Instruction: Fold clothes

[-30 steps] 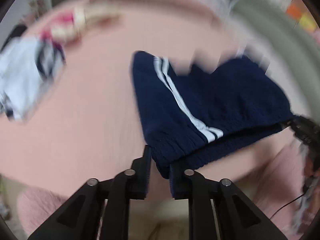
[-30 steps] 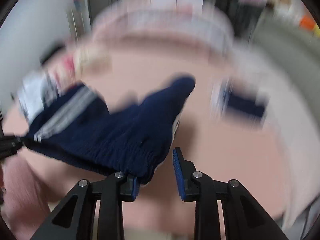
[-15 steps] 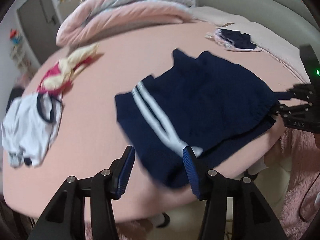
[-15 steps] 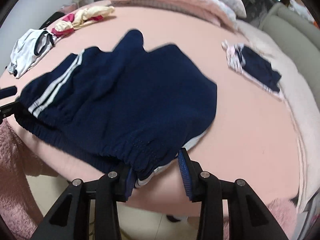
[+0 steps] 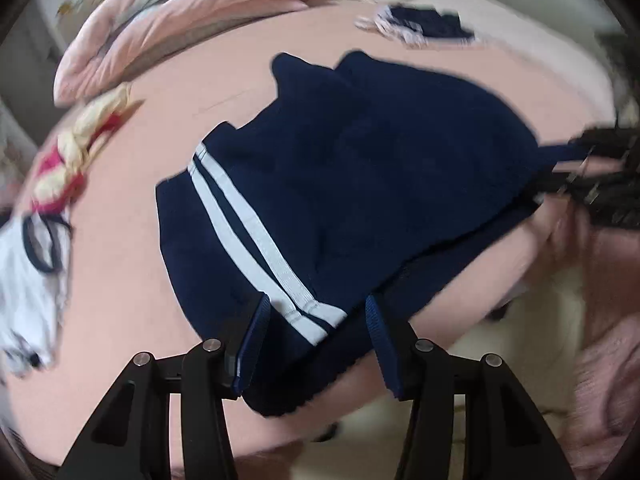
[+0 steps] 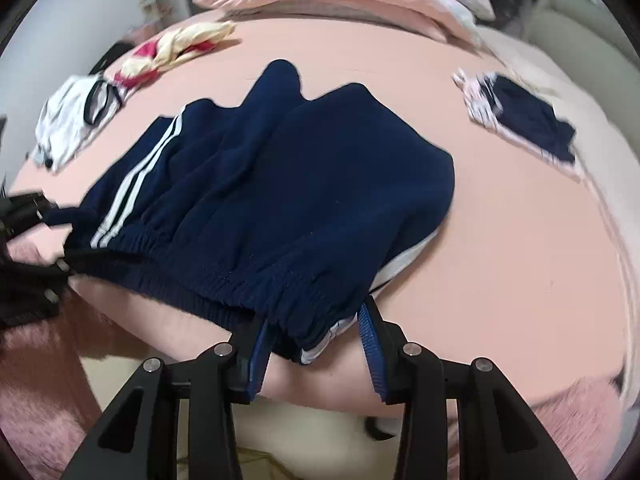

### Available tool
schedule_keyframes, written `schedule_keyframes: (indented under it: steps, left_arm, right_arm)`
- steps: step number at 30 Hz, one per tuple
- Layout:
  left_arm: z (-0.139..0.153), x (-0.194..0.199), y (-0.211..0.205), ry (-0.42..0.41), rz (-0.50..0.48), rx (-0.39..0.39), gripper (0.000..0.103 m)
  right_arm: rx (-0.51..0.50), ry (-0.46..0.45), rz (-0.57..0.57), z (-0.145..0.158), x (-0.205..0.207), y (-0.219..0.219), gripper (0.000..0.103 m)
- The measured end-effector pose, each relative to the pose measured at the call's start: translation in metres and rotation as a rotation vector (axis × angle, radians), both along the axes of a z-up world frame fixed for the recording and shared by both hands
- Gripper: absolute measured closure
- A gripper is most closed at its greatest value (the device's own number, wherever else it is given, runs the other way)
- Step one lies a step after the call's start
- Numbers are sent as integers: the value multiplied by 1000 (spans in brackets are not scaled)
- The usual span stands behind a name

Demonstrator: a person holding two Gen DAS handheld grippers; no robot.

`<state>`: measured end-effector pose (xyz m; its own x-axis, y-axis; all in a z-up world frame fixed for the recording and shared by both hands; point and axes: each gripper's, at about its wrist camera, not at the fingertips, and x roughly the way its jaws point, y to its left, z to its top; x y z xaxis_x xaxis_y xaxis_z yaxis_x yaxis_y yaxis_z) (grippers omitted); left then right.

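Left wrist view: the navy shorts [image 5: 360, 168] lie spread on the pink bed [image 5: 120, 280], waistband corner at the edge between the spread, untouching pads of the left claw [image 5: 316, 344].

Right wrist view: the right claw [image 6: 316, 348] is spread around the other waistband corner, pads not pressing.

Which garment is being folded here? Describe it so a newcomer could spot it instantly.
On the pink bed, look at the near edge. The navy shorts lie spread there, elastic waistband toward the camera. Unlike the white top and yellow-red garment farther back, they are dark blue with two white side stripes.
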<state>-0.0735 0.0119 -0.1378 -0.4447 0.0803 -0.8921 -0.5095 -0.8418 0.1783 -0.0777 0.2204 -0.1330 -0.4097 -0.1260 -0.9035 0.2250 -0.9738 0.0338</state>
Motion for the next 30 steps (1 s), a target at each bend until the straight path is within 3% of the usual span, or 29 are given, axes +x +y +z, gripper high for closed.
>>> schedule_keyframes:
  steps: [2, 3, 9, 12, 15, 18, 20, 21, 23, 24, 25, 27, 28, 29, 30]
  left_arm:
    - [-8, -2, 8, 11, -25, -52, 67]
    - [-9, -4, 10, 13, -7, -57, 93]
    - [34, -6, -29, 112, 232, 68, 98]
    - [46, 6, -48, 148, 286, 33, 99]
    - [39, 12, -66, 102, 319, 20, 99]
    - [22, 18, -81, 26, 329, 31, 99]
    - [25, 22, -81, 23, 307, 95, 99]
    - [30, 22, -79, 33, 284, 133, 97]
    - [33, 20, -67, 49, 240, 155, 83]
    - [32, 17, -61, 52, 217, 144, 58]
    - [28, 13, -55, 54, 199, 136, 41]
    - [13, -6, -47, 52, 176, 91, 42]
    - [5, -15, -43, 47, 171, 55, 53]
    - [-2, -21, -41, 42, 178, 17, 71]
    - [-7, -25, -42, 38, 191, -8, 96]
  right_arm:
    - [11, -22, -21, -6, 0, 3, 58]
    - [23, -29, -22, -8, 0, 3, 55]
    - [73, 16, 24, 2, 7, -12, 55]
    - [83, 71, 48, 8, 6, -24, 55]
    - [118, 67, 62, 4, 2, -34, 55]
    - [146, 7, 70, -8, 2, -37, 55]
    - [151, -8, 72, -12, 6, -35, 55]
    - [144, -7, 66, -11, 8, -32, 55]
    - [95, -12, 40, -8, 10, -24, 53]
    - [76, -22, 28, -9, 8, -21, 47]
    - [63, -33, 14, -11, 7, -19, 46]
    - [43, -50, 3, -16, 3, -18, 46]
    - [32, -60, 2, -19, 2, -18, 46]
    - [18, -61, 0, -21, 0, -17, 46]
    - [3, -57, -3, -22, -3, -15, 47]
